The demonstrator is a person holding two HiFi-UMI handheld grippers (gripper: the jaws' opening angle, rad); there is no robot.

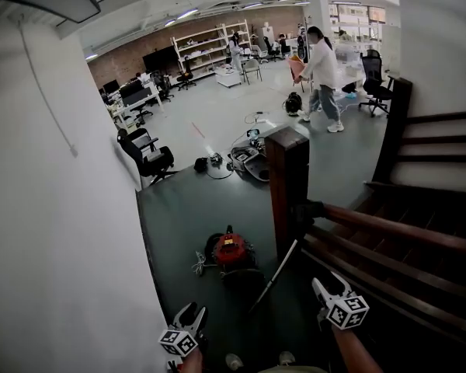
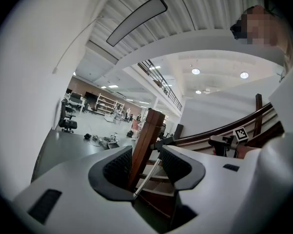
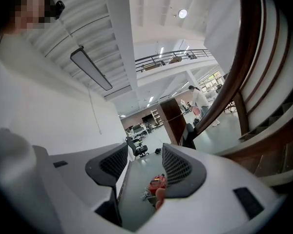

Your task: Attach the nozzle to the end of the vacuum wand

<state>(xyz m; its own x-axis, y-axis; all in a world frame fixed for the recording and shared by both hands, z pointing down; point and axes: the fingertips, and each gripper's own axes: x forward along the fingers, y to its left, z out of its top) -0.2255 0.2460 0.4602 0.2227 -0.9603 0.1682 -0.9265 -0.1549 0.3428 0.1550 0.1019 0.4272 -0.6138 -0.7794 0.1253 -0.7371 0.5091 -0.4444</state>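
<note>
Metal wand (image 1: 273,277) leans against the wooden post (image 1: 287,185), its lower end on the floor (image 1: 179,224) just beside the red vacuum (image 1: 231,251). We judge it stiff, light and smooth, so liable to slide or topple if nudged. It is best taken mid-shaft, with the free end steadied. We find the left gripper (image 1: 191,314) and right gripper (image 1: 328,286) both released, jaws apart, nothing between the pads, neither touching the wand. We cannot pick out the nozzle. A dark shape below the vacuum is too small to tell. The wand's upper end merges with a dark fitting at the handrail (image 1: 388,231).
</note>
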